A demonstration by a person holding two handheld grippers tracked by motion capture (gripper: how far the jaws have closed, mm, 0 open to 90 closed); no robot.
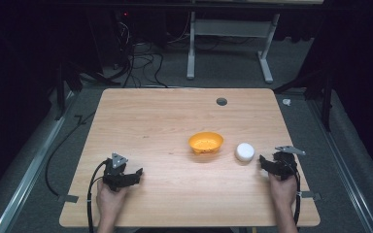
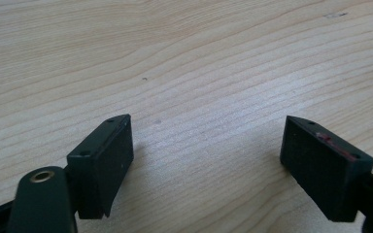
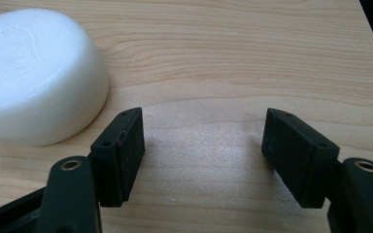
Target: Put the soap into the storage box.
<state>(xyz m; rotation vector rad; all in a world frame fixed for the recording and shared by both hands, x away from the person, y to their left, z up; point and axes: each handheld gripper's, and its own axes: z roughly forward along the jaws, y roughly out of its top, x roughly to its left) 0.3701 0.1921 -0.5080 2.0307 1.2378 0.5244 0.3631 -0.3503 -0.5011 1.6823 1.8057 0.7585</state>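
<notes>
Lying across the middle of the high view, table (image 1: 165, 121) bearing orange bowl (image 1: 206, 142) just right of centre and white soap (image 1: 244, 152) just beside it, apart. Resting at lower left, left gripper (image 1: 137, 173), jaws spread over bare wood. Sitting at lower right, right gripper (image 1: 263, 161), jaws spread and pinching nothing, near soap.

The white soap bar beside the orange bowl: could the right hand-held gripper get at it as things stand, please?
Probably yes: the right hand-held gripper rests just beside the white soap bar, jaws apart and empty, bare table between them.
</notes>
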